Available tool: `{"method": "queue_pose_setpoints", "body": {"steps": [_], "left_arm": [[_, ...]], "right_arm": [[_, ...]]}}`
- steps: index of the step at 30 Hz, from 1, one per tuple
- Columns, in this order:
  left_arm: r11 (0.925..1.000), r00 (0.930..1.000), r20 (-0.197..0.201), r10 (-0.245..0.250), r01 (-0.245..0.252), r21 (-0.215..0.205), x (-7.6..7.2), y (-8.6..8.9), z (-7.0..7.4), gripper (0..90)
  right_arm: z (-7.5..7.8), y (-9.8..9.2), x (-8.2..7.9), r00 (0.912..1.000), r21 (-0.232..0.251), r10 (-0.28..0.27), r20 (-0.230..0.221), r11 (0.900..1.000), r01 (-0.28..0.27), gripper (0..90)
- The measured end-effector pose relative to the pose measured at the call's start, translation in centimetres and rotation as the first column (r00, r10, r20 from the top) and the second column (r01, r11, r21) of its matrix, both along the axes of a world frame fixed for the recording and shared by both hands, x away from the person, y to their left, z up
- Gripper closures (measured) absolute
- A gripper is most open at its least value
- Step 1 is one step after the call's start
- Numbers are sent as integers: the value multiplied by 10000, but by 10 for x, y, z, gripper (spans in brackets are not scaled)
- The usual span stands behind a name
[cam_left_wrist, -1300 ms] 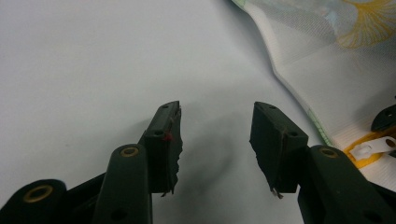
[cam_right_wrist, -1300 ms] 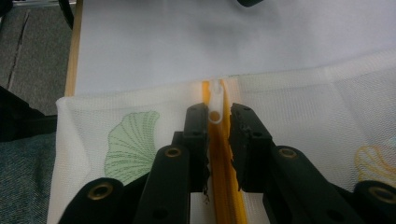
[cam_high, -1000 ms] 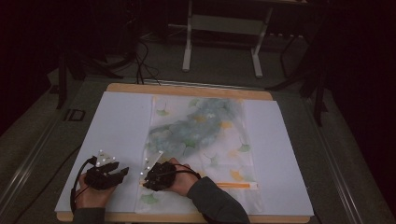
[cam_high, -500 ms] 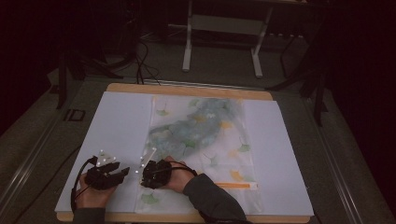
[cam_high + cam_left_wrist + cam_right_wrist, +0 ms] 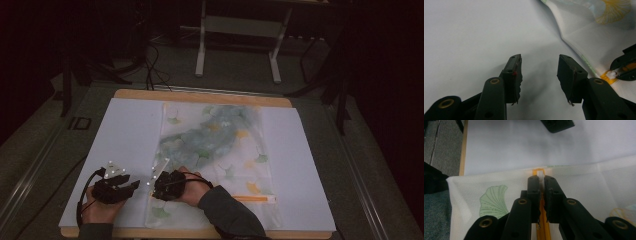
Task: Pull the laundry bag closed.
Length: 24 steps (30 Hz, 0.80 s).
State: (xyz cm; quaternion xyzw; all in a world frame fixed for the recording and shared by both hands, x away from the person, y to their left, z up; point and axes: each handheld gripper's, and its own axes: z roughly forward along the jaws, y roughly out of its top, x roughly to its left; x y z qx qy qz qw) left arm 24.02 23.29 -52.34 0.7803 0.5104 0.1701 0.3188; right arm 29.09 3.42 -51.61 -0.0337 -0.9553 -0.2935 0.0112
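One mesh bag [image 5: 220, 150], one orange zipper [image 5: 541, 230], one white slider [image 5: 540, 176], two grippers.

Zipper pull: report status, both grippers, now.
Right gripper jaws just closed, pinching white zipper pull at orange zipper end. Left gripper open over white sheet, beside mesh bag. Nothing in the way.
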Motion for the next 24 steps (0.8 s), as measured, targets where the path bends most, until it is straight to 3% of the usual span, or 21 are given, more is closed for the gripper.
{"method": "queue_pose_setpoints", "body": {"steps": [24], "left_arm": [[9991, 9994, -317, -165, 152, -401, -7, -4, 1, 543]], "right_arm": [[-1, -13, -4, 10000, 192, -31, 86, 9998, 29, 837]]}}
